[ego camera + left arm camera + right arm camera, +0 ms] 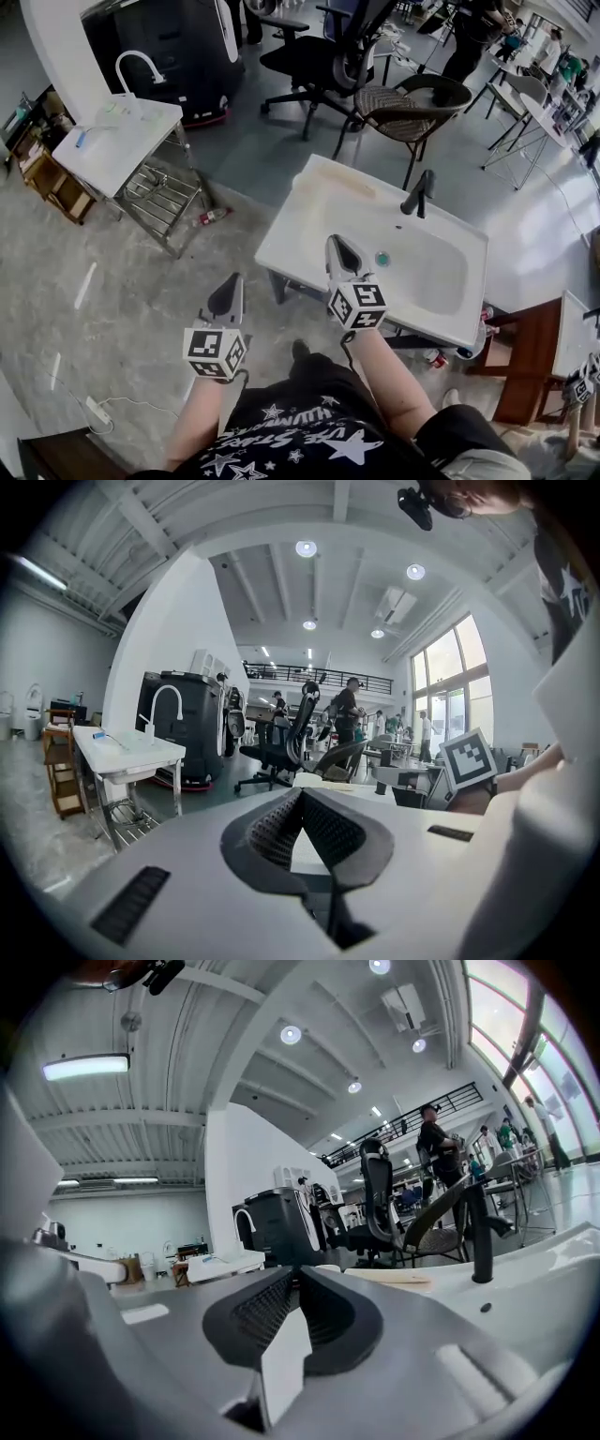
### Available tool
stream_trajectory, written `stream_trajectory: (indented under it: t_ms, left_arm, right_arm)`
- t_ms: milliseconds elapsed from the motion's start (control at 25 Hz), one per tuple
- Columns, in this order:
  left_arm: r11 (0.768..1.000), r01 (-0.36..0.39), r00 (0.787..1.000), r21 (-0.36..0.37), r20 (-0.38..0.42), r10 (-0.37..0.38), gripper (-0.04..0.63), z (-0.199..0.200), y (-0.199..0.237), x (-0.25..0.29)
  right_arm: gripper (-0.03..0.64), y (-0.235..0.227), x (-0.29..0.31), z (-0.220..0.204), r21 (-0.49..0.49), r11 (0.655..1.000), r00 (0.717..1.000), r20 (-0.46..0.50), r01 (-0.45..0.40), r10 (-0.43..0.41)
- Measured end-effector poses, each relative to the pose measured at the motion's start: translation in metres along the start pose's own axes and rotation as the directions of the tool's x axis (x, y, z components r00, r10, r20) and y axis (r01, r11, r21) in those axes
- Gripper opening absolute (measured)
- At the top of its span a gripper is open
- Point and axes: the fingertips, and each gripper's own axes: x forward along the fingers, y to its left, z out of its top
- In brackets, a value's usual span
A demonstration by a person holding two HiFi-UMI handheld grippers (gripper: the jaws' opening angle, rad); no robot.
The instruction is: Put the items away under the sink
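Observation:
A white sink [309,234] with a black faucet [419,194] stands on legs in front of me. My right gripper [339,246] hangs over its near rim, jaws shut and empty; in the right gripper view the right gripper [298,1274] points along the basin [534,1283] toward the faucet [480,1232]. My left gripper [230,281] is left of the sink over the floor, shut with nothing in it. The left gripper [302,797] faces the room. A small red-and-white item [435,357] lies on the floor under the sink's right end.
A second white sink [117,141] with a wire rack [164,202] stands at the left, a bottle [214,216] on the floor beside it. Office chairs [319,61] and a wicker chair [408,108] stand behind. A wooden shelf [525,361] is at the right, a power strip [98,410] near left.

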Motion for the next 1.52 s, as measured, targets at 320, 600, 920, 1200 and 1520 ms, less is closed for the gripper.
stream_trajectory:
  t_ms: [320, 600, 920, 1200, 1520]
  left_arm:
    - [0.997, -0.073, 0.997, -0.018, 0.0, 0.073, 0.009, 0.016, 0.018, 0.061]
    - [0.999, -0.032, 0.999, 0.002, -0.012, 0.032, 0.009, 0.025, 0.036, 0.113]
    - [0.995, 0.103, 0.992, 0.009, -0.072, -0.102, 0.009, 0.021, 0.059, 0.202]
    - [0.978, 0.208, 0.968, 0.023, -0.145, -0.203, 0.009, 0.009, 0.069, 0.252]
    - [0.963, 0.268, 0.947, 0.017, -0.189, -0.26, 0.009, 0.004, 0.073, 0.277]
  right_arm:
    - [0.134, -0.028, 0.058, -0.017, 0.033, 0.995, 0.992, -0.088, -0.089, 0.092]
    - [0.394, -0.039, 0.101, -0.035, -0.003, 0.999, 0.989, -0.142, -0.041, 0.04]
    - [0.423, -0.033, 0.16, -0.055, -0.113, 0.988, 0.967, -0.241, -0.107, 0.077]
    - [0.427, -0.039, 0.198, -0.055, -0.175, 0.976, 0.974, -0.206, -0.13, 0.093]
    - [0.448, -0.037, 0.219, -0.069, -0.193, 0.97, 0.963, -0.254, -0.147, 0.096]
